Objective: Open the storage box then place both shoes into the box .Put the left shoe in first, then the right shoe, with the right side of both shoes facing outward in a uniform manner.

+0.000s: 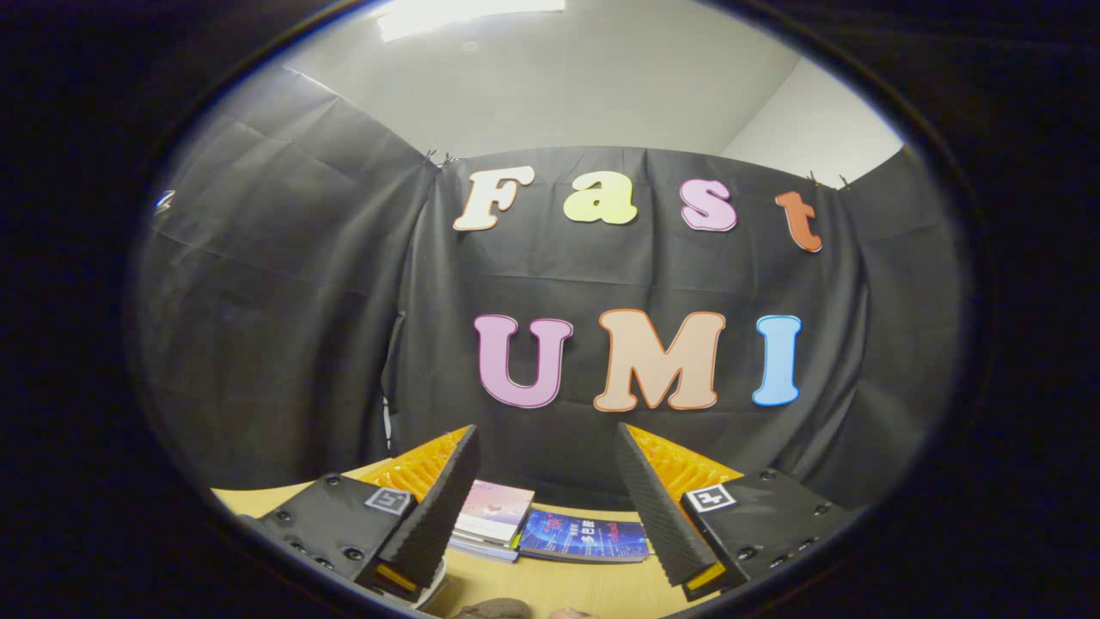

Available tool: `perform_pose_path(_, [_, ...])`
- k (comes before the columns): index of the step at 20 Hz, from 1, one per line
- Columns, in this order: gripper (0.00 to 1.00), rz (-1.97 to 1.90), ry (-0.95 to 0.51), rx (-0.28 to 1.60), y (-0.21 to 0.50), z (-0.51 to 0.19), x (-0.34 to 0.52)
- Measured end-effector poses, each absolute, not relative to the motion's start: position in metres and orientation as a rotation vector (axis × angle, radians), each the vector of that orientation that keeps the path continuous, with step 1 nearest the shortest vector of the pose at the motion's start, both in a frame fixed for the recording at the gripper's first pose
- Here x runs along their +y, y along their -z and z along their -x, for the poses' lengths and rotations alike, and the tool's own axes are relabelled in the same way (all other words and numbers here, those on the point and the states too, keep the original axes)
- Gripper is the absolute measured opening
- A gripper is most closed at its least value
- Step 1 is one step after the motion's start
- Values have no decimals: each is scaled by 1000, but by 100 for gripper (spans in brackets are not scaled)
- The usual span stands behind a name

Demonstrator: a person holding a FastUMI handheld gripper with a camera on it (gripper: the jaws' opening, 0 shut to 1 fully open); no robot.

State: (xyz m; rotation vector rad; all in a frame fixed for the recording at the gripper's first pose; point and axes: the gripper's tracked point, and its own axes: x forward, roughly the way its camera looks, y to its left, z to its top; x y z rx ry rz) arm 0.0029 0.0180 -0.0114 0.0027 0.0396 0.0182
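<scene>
The hand-held gripper is held wide apart, gripping nothing. Beyond its fingers, books lie on the bench against the cloth wall. A brownish shape, cut off below, could be a shoe; I cannot tell.

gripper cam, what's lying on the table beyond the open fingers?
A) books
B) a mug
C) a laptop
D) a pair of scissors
A: the gripper is open with nothing between its fingers, and beyond them on the table lie a small stack of books and, beside it, a blue book near the booth wall.
</scene>
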Motion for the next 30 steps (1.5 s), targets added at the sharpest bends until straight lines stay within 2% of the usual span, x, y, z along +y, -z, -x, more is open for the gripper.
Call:
perform_pose_path(10, [100,-33,-85,132,45,-10,41])
perform_pose_path(21, [100,-324,-286,554,164,14,98])
perform_pose_path(30, [100,-627,-337,881,258,61,124])
